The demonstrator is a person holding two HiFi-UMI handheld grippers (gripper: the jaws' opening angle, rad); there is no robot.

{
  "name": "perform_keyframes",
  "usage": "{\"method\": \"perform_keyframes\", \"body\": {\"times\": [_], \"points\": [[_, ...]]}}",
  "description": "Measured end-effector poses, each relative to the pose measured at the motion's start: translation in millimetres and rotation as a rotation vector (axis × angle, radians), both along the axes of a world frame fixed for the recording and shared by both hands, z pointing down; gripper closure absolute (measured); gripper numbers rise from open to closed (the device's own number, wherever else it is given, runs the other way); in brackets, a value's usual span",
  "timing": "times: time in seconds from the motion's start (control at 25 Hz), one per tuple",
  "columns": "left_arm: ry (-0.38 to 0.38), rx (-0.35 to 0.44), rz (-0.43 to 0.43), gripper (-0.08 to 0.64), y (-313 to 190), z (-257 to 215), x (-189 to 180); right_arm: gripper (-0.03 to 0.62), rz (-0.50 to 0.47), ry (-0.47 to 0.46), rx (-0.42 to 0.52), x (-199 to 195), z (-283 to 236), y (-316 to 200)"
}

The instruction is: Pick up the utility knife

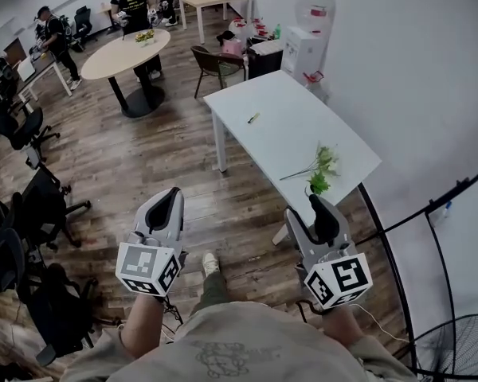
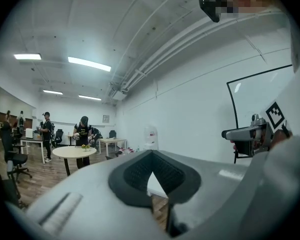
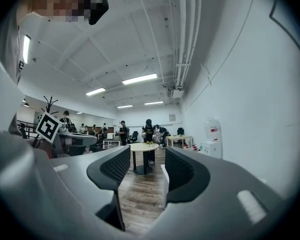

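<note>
On the white table (image 1: 295, 134), the small yellowish object (image 1: 253, 118) near the far left edge is too small to tell whether it is the utility knife. The table's near left corner is hidden behind the right gripper (image 1: 303, 207). The floor fan (image 1: 454, 348) is cut off by the head view's bottom right corner, and the green sprig (image 1: 323, 169) near the right edge is too blurred to identify.

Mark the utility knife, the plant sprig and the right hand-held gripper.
utility knife (image 1: 253, 118), head view, middle of its body.
plant sprig (image 1: 327, 161), head view, leafy end.
right hand-held gripper (image 1: 317, 202), head view, between its fingertips.
</note>
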State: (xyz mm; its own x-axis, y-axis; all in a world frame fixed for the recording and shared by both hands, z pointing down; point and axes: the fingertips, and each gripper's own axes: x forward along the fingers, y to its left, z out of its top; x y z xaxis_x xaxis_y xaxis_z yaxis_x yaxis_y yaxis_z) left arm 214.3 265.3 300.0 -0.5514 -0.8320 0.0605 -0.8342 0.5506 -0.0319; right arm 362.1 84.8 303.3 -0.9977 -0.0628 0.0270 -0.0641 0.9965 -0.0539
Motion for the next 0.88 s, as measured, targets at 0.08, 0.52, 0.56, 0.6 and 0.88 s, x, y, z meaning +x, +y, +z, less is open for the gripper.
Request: {"method": "perform_keyframes", "body": {"times": [0.08,0.52,0.56,0.6,0.88], "points": [[0.015,-0.003,0.013,0.560,-5,3,-25,0.348,0.000,0.033,-0.003,-26,7,-1],[0.046,-0.049,0.108,0.559,-34,9,-177,0.351,0.040,0.174,-0.046,-178,24,-16],[0.043,-0.054,0.115,0.560,-37,9,-191,0.350,0.046,0.181,-0.040,-192,25,-17],[0.042,-0.058,0.123,0.560,-39,10,-205,0.350,0.053,0.184,-0.042,-206,25,-19],[0.083,-0.075,0.156,0.558,-47,22,-274,0.350,0.075,0.201,-0.090,-286,33,-27]]}}
